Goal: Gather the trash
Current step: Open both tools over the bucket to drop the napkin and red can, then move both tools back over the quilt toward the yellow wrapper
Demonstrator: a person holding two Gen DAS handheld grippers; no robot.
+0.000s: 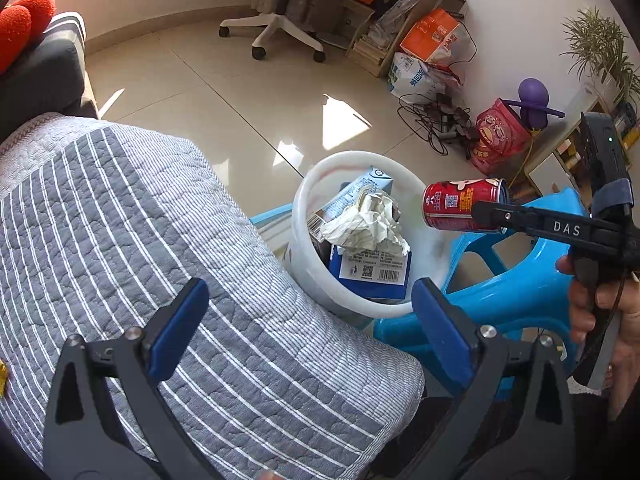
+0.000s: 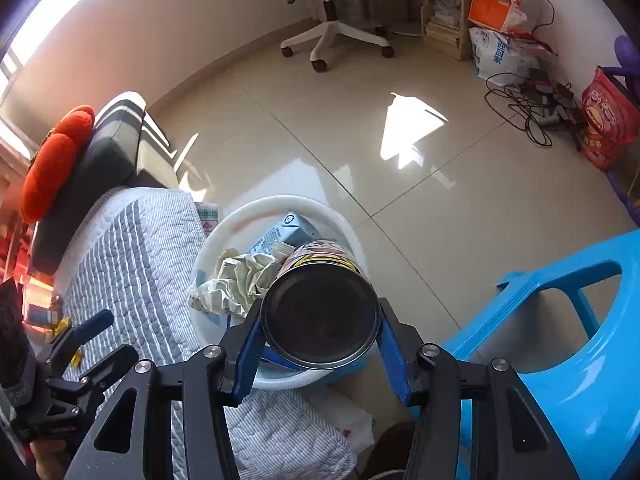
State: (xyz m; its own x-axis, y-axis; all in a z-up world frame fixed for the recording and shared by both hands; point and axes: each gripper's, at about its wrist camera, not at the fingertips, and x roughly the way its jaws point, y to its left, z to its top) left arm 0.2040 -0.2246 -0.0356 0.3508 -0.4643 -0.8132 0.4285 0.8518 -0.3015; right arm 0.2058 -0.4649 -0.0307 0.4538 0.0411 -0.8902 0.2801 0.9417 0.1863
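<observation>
We see the round white plastic bin (image 1: 304,200) between the striped grey quilted cushion (image 1: 140,240) and the blue plastic stool (image 1: 520,300), with crumpled white paper (image 1: 368,220) lying in it.

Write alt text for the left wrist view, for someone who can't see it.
The right gripper holds a red can sideways above a white bin that already contains crumpled paper and cartons. The left gripper hangs open and empty in the foreground, over a striped quilt, with a blue stool beside the bin.
</observation>
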